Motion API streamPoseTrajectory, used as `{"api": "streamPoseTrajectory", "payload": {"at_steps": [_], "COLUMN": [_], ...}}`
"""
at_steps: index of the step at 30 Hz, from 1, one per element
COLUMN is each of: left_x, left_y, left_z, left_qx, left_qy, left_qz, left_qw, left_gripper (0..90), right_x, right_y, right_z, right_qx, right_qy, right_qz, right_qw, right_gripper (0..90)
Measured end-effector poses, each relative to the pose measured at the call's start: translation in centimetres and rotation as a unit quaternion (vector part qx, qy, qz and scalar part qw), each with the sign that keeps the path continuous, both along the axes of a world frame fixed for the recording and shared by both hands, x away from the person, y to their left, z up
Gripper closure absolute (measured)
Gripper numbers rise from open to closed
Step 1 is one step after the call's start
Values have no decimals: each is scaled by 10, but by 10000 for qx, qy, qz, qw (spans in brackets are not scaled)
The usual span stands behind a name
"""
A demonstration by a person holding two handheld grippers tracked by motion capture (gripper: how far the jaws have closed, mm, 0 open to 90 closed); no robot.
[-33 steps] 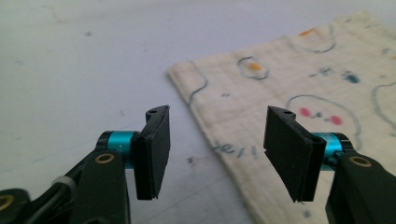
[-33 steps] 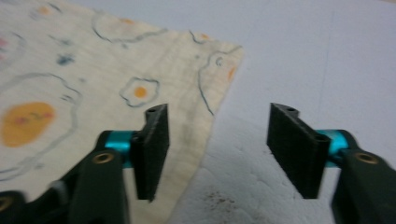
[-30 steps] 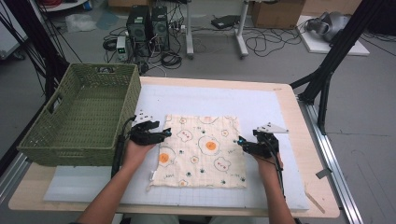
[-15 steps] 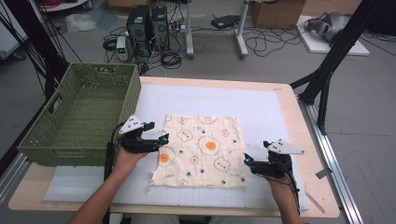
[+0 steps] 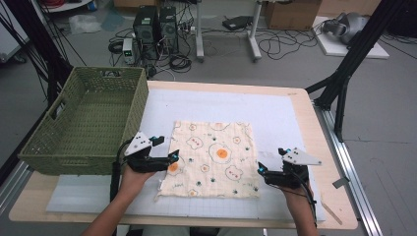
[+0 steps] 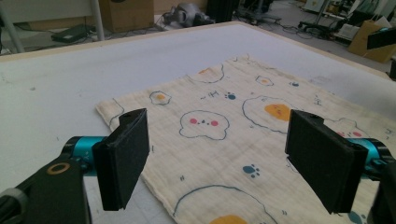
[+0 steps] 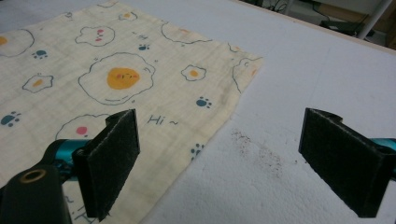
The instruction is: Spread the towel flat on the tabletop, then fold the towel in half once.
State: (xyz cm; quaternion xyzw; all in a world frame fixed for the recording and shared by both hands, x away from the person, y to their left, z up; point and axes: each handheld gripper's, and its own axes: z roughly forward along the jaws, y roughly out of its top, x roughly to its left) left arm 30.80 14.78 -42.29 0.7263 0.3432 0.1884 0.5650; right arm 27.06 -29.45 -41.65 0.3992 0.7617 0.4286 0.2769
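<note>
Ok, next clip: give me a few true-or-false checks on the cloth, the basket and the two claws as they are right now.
1. The cream cloth printed with fried eggs lies spread flat on the white mat. True.
2. The left claw is clamped on the cloth's edge. False: its jaws stand open, nothing pinched.
3. The green woven basket holds a folded cloth. False: nothing can be seen inside it.
4. The right claw is open beside the cloth's right edge. True.
5. The basket sits to the right of the cloth. False: it sits to the left.
</note>
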Motion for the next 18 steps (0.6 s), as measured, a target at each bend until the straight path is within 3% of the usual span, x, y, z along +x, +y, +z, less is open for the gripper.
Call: {"api": "streamPoseTrajectory", "payload": {"at_steps": [9, 18], "left_x": [2, 1], "left_y": [0, -1], "left_z": [-1, 0], "left_qx": [16, 51], "left_qy": [47, 20], "left_qz": [10, 8], "left_qw": [10000, 10000], "left_gripper": [228, 229], "right_x": [3, 0], "right_y": [11, -1], "right_z": [-5, -1], "right_qx": [-291, -86], "right_qy": [100, 20], "right_qz": [189, -32], "right_qw": [9993, 10000], "right_gripper": [117, 117]}}
